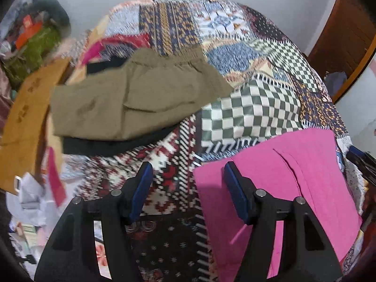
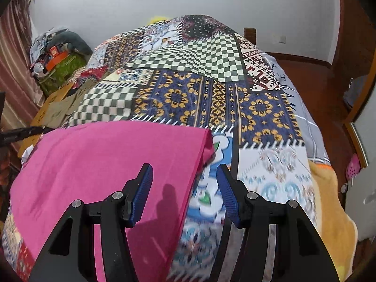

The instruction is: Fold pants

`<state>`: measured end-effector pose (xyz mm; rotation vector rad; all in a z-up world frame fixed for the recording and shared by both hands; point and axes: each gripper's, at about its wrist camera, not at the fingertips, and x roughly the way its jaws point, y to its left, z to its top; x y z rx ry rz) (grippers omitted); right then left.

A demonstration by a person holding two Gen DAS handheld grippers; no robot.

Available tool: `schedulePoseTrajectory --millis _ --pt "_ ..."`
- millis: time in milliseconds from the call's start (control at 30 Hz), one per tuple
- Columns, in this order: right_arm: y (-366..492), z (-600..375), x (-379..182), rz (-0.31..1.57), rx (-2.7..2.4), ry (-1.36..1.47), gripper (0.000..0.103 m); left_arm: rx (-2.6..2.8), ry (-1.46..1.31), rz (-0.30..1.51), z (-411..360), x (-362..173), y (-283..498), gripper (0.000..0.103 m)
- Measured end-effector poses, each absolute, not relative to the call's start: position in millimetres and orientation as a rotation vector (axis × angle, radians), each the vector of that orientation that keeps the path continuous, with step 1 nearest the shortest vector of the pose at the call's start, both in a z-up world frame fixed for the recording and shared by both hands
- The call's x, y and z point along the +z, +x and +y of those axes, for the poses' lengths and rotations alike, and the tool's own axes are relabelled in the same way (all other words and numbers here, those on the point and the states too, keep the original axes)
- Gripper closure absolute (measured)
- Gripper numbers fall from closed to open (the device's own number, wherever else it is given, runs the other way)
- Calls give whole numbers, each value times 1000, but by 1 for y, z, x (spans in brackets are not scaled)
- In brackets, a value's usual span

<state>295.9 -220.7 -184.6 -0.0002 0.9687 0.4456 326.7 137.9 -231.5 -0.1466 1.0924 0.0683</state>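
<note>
Pink pants (image 1: 282,176) lie folded flat on the patchwork bedspread (image 1: 235,47), near the front edge; they also show in the right wrist view (image 2: 105,164). My left gripper (image 1: 185,176) is open and empty, hovering over the left edge of the pink pants. My right gripper (image 2: 184,178) is open and empty, above the right edge of the pink pants. Folded olive-green pants (image 1: 131,98) rest on a black garment (image 1: 105,145) at the left of the bed.
A brown cardboard box (image 1: 25,117) and a pile of clutter (image 1: 35,37) stand left of the bed. The patchwork bedspread (image 2: 211,94) stretches far back to the white wall. Wooden floor (image 2: 317,77) and a door frame (image 2: 362,108) are on the right.
</note>
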Motion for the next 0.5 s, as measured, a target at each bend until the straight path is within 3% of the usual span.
schedulePoseTrajectory --millis 300,333,433,500 --pt "343 -216 -221 1037 440 32 51 34 -178 1157 134 -256 330 38" --pt "346 -215 -223 1043 447 42 51 22 -195 1162 135 -257 330 43" --pt "349 -210 -228 1044 468 50 55 -67 -277 1177 137 -260 331 76" --pt "348 -205 -231 1048 493 47 67 -76 -279 1178 133 -259 331 83"
